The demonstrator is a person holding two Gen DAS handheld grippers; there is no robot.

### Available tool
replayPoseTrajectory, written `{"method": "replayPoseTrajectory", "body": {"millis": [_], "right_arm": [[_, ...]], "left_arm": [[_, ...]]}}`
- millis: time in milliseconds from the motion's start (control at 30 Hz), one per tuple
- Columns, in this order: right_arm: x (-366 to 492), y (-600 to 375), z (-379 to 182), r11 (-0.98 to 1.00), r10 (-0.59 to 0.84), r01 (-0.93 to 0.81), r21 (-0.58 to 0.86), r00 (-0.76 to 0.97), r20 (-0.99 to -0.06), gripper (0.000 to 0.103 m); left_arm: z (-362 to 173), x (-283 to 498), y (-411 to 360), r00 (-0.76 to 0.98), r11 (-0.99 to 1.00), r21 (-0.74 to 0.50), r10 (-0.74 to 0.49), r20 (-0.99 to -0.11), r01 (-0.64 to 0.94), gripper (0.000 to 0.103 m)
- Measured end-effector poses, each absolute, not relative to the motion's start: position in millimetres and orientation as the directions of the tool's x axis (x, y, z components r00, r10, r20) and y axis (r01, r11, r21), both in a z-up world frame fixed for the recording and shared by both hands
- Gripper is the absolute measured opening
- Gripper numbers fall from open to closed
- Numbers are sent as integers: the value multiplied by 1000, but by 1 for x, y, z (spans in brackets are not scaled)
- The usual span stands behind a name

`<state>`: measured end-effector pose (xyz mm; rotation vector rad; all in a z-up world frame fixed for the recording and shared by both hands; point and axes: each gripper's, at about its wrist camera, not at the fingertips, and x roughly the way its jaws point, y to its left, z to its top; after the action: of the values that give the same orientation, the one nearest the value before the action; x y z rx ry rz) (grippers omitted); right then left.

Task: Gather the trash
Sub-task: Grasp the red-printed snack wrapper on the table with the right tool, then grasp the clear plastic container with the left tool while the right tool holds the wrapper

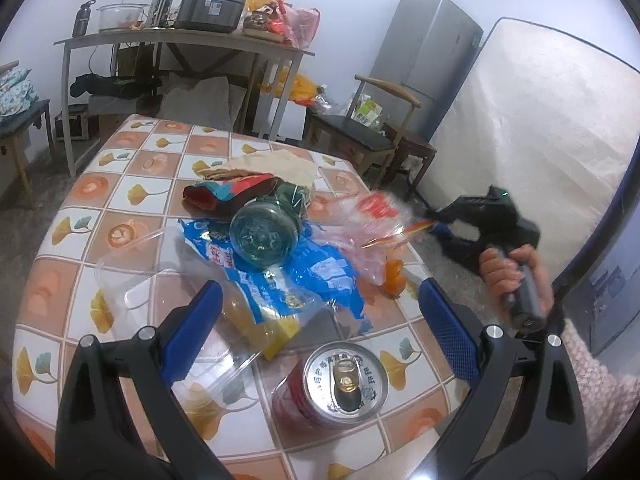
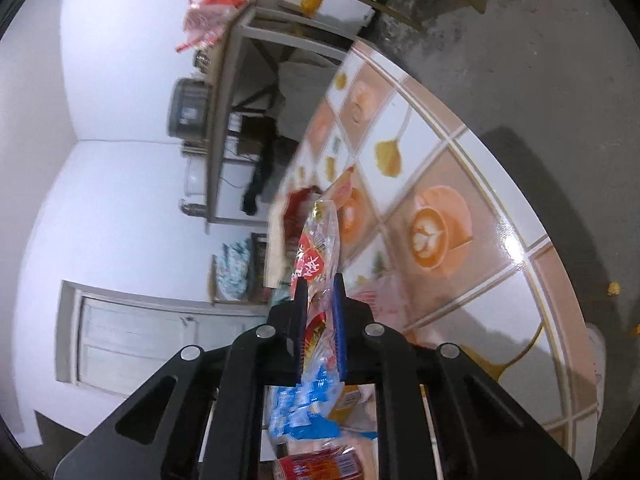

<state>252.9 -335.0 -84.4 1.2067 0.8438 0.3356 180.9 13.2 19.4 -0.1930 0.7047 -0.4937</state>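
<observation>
Tiled in orange cups and yellow leaves, the tabletop (image 1: 132, 196) carries a heap of litter in a cluttered room, with a loaded side table (image 1: 180, 40) and a fridge (image 1: 432, 60) behind. At the heap's right edge a red-and-clear wrapper (image 1: 372, 216) is pinched between the right tongs (image 2: 320, 300), whose jaws stand narrow and flat against the film. They hold it by one end, probably so the crinkled plastic peels off the pile without dragging its neighbours. In the left wrist view the hand (image 1: 508, 276) on that tool sits just off the tabletop's right side. Beside the wrapper lie a blue packet (image 1: 280, 276), a green bottle (image 1: 264, 236) on its side with its base toward the camera, and a clear tray (image 1: 160, 292). A red can (image 1: 332, 384) stands upright nearest the left tongs (image 1: 320, 320), which hang wide with nothing between them, likely lined up to take the can or packet next.
</observation>
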Motion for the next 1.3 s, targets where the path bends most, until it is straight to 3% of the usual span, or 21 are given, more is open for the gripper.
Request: {"method": "replayPoseTrajectory", "body": {"millis": [267,533,833,900,1033,1300], "right_arm": [[210,-360,-58,319,630,124,940,713,-308,10],[168,-368,-70,274,660,122,954,697,-279,10],[143,-366,-97,202,681,158,966,686,-255,10],[142,-363,-100,193,684,160,968,685,-250,10],[145,-358,-104,186,692,168,968,677,-251,10],[154,-351,-100,199,702,160,967,665,-254,10]], "left_arm": [[25,179,11,661,879,-294,-477,-580,376,94],[35,183,49,715,917,-277,-396,-576,286,94],[6,209,119,686,881,-468,-381,-620,67,92],[-12,219,130,645,853,-522,-400,-651,3,83],[-42,230,131,563,851,-516,-382,-732,-94,65],[-71,236,114,474,865,-485,-377,-796,-126,34]]}}
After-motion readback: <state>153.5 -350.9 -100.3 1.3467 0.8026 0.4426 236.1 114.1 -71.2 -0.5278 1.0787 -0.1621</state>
